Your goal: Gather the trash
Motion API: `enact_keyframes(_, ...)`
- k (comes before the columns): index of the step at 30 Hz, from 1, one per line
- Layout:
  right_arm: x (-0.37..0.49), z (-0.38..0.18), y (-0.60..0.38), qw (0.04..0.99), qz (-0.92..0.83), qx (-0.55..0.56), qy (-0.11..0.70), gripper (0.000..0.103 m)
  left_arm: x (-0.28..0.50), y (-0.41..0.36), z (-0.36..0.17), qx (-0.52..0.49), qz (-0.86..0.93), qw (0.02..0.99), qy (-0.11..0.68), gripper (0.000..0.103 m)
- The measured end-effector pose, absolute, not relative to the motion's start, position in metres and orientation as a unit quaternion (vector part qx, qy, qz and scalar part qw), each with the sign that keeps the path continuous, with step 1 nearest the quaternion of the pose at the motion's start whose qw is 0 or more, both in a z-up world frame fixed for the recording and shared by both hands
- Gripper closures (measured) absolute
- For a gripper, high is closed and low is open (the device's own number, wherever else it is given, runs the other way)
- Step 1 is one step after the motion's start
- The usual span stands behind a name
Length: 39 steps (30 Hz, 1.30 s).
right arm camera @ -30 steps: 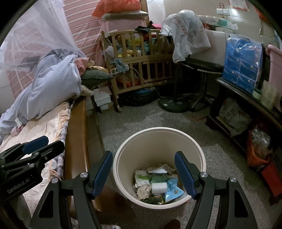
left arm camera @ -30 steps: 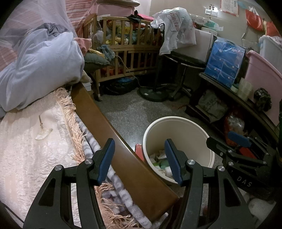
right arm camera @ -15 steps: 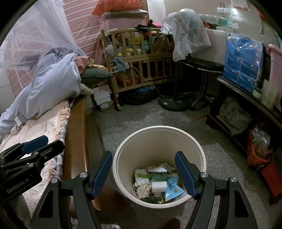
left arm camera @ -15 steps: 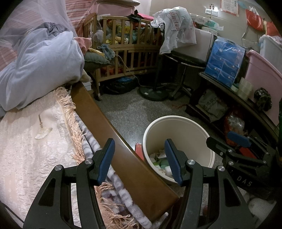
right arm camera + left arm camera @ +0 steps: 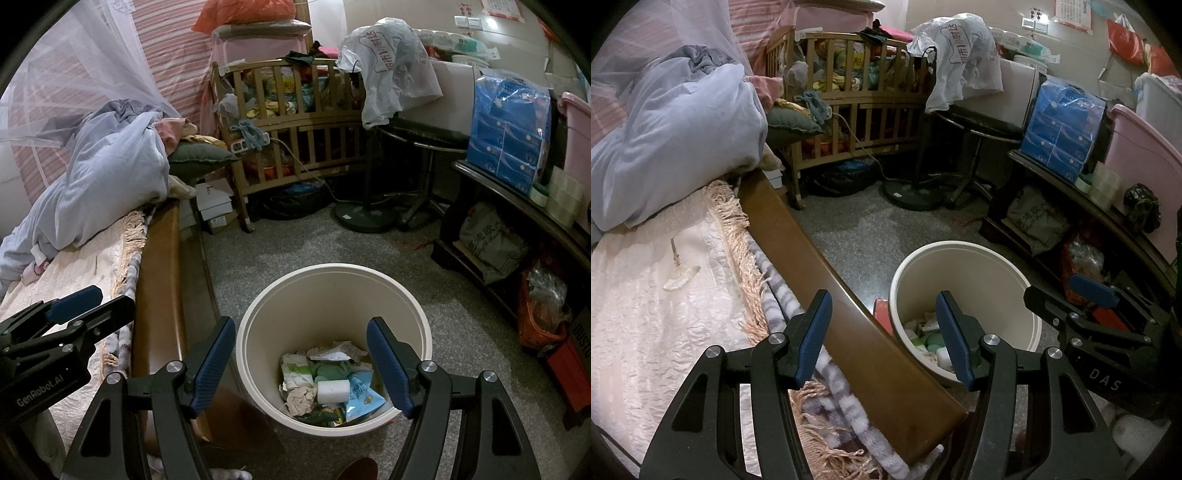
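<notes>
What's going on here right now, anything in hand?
Nothing is held. The right gripper hangs open above the cream trash bin, which already holds crumpled paper and wrappers. The left gripper is also open and empty, over the wooden bed edge beside the bin.

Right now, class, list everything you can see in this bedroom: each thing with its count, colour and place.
Round plastic bin: one, cream, on the grey floor beside the bed.
Crumpled trash: several pieces, white, green, blue, inside the bin.
Wooden bed rail: one, brown, left of the bin.
Duvet: one, pale blue, heaped on the bed.
Wooden crib: one, tan, against the far wall.
Tissue pack: one, blue, on the dark shelf at right.
Left hand-held gripper: black, blue pads, open, empty.
Right hand-held gripper: same, open above the bin.
</notes>
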State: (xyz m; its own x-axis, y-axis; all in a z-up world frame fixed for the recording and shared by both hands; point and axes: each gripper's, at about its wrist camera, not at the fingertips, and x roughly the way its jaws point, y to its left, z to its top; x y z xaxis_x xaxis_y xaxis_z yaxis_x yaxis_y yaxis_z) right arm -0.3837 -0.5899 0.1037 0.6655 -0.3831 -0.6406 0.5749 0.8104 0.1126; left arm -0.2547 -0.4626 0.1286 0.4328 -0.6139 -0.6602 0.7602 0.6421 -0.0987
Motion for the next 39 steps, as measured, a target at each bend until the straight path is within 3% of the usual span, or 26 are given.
enact_keyframes(39, -0.3838, 0.1042, -0.5901, 0.900, -0.267, 0.152, 0.310, 0.031, -0.2559, -0.4632, 0.1216, 0.104, -0.413, 0.835, 0.349, 0.046)
